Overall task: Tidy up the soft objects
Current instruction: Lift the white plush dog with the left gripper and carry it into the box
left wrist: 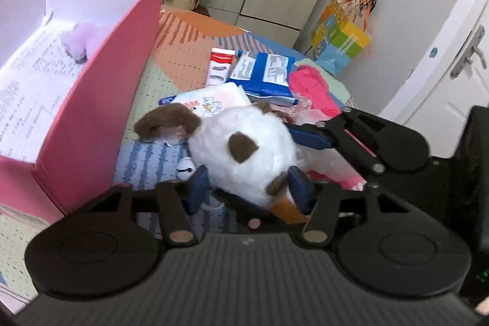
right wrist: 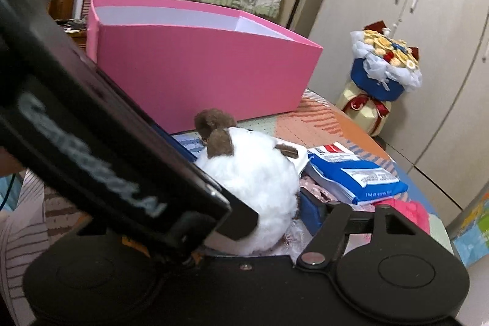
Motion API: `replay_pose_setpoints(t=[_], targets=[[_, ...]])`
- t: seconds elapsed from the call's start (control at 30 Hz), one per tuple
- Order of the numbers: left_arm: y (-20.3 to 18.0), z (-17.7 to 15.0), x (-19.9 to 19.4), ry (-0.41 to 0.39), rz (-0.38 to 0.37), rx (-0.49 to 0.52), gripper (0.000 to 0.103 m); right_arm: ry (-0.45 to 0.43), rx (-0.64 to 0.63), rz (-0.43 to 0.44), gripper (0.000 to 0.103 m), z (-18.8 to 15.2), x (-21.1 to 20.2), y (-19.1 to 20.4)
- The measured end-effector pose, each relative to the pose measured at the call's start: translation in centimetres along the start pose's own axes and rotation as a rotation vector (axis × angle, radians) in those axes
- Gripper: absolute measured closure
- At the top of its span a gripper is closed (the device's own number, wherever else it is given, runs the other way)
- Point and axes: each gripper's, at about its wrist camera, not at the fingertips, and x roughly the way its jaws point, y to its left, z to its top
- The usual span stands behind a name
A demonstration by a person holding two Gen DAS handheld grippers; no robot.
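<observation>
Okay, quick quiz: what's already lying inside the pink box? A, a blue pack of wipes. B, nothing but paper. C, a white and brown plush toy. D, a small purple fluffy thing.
D: the left wrist view shows a small purple fluffy thing on the printed paper inside the pink box.

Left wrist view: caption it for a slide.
Left gripper straddles a white-and-brown plush toy beside the open pink box.

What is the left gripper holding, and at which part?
The left gripper has its fingers on both sides of the white plush toy, at its lower end near the camera. Whether the pads press cannot be told.
</observation>
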Motion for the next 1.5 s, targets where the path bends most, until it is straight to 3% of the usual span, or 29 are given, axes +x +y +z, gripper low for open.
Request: replay_pose_setpoints(t=[0.23, 0.8, 1.1, 1.5], targets=[[-1.0, -0.4, -1.6, -0.024, 0.006, 0.052, 0.053, 0.003, -0.012, -0.069, 0.032, 0.7, -1.4, 1.8], [-1.6, -0.7, -6.9, -0.059, -0.01, 0.155, 0.053, -0.056, 0.055, -0.125, 0.031, 2.5, -4.8, 3.9], [-1.7, -0.8, -9.4, -0.033, -0.028, 0.197, 0.053, -0.05, 0.087, -0.125, 0.031, 3.6, -6.1, 4.9], [-0.7, -1.7, -12.6, 0.101, -0.068, 0.166, 0.053, 0.075, 0.162, -0.081, 0.031, 5.1, -7.8, 8.0]])
